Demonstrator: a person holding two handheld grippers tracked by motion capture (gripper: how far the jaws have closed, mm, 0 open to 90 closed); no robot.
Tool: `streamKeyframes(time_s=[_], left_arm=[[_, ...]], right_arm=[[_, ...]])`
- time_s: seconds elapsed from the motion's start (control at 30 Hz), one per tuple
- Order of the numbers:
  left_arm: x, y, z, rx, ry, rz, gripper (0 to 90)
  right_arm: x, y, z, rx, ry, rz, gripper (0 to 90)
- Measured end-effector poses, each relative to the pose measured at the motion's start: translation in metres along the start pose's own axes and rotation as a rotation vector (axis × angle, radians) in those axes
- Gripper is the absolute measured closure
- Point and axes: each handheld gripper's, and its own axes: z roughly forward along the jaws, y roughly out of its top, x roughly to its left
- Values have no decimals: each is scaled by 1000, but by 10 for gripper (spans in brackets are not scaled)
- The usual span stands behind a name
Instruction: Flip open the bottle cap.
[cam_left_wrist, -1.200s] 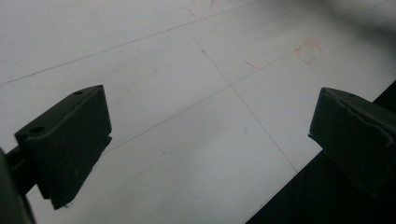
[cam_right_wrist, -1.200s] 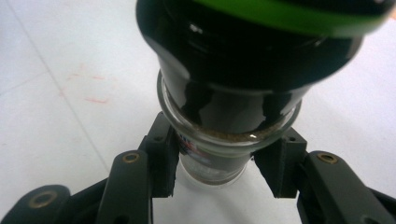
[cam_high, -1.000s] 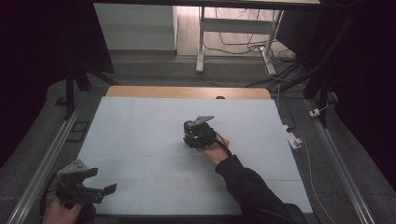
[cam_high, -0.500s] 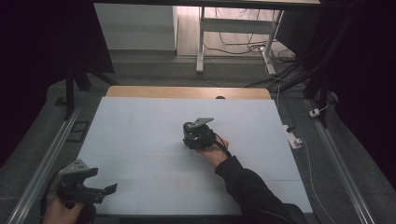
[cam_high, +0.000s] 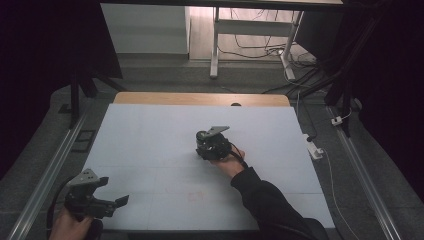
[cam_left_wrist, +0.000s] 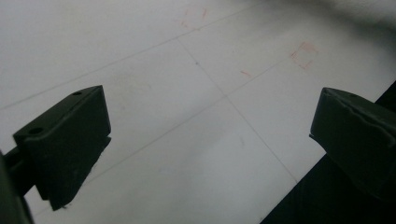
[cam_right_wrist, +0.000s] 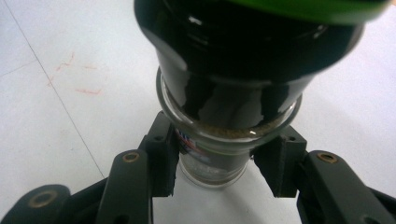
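My right gripper (cam_right_wrist: 219, 170) is shut on a glass jar (cam_right_wrist: 233, 79) with a black cap and a green top. Its pads press on the clear glass body, which holds a tan powder and bears a label. In the high view this gripper (cam_high: 212, 146) rests near the middle of the white table sheet (cam_high: 150, 135), with the jar's green top (cam_high: 201, 134) just showing at its far left side. My left gripper (cam_high: 116, 202) hovers at the front left corner, and its black fingers (cam_left_wrist: 70, 140) stand wide apart with nothing between them.
Faint red pencil squares (cam_left_wrist: 303, 53) and thin lines mark the sheet. A wooden strip (cam_high: 200, 98) runs along the table's far edge. A metal rail (cam_high: 45, 175) flanks the left side, and a white plug block (cam_high: 315, 150) with a cable lies off the right edge.
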Motion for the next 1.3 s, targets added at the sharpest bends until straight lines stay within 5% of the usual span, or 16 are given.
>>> streamKeyframes(time_s=[0.67,1.07,1.3], left_arm=[[-6,36,31,-70,-82,115,0],[-8,66,56,-67,-127,130,0],[-12,84,74,-47,-133,172,0]], right_arm=[[0,0,0,2,-1,-5,523],[-1,1,0,5,3,-5,523],[-1,1,0,8,3,-7,523]])
